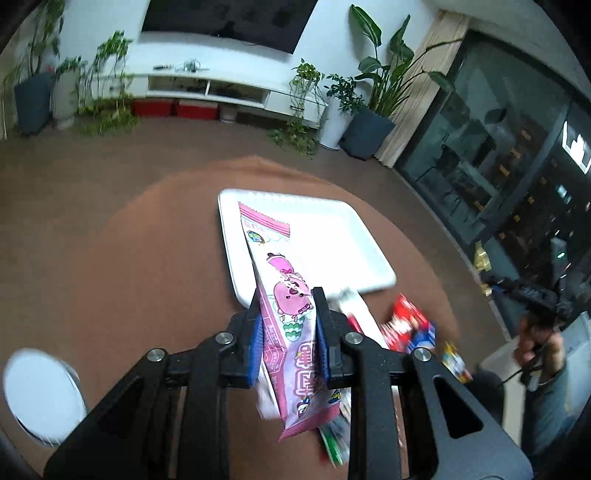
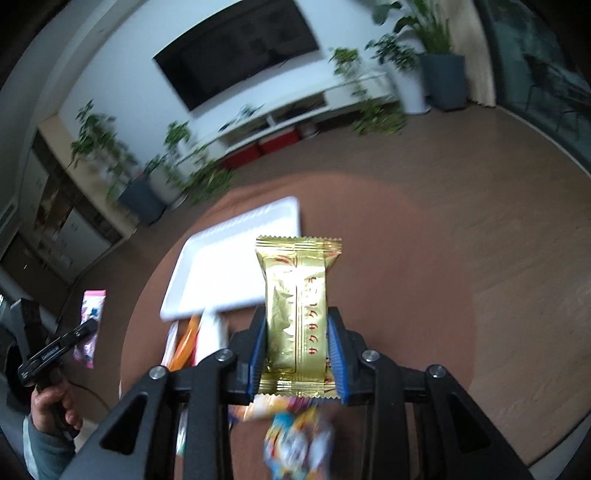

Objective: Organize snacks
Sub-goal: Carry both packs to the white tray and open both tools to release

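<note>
In the left wrist view the left gripper [image 1: 286,295] fills the lower frame, its blue-padded jaws pinching a pink snack packet [image 1: 286,306] that runs from the bottom centre up past the fingertips, its far end lying over the white tray [image 1: 332,236] at mid-frame; just right of the jaws a blurred heap of loose snacks [image 1: 410,328] lies on the brown round table [image 1: 129,258], touching the tray's near edge; a white round object [image 1: 40,395] shows at the lower left, too blurred to name; at the right edge a hand [image 1: 539,339] grips the other tool; beyond the table stand potted plants [image 1: 380,77] and a dark screen [image 1: 229,18] along the top. In the right wrist view the right gripper [image 2: 297,314] holds a gold snack packet [image 2: 297,306] clamped upright at centre frame, to the right of the tray [image 2: 236,258]; blurred wrappers [image 2: 295,439] sit below it; at the lower left the pink packet [image 2: 90,325] hangs from the left gripper [image 2: 55,350].
</note>
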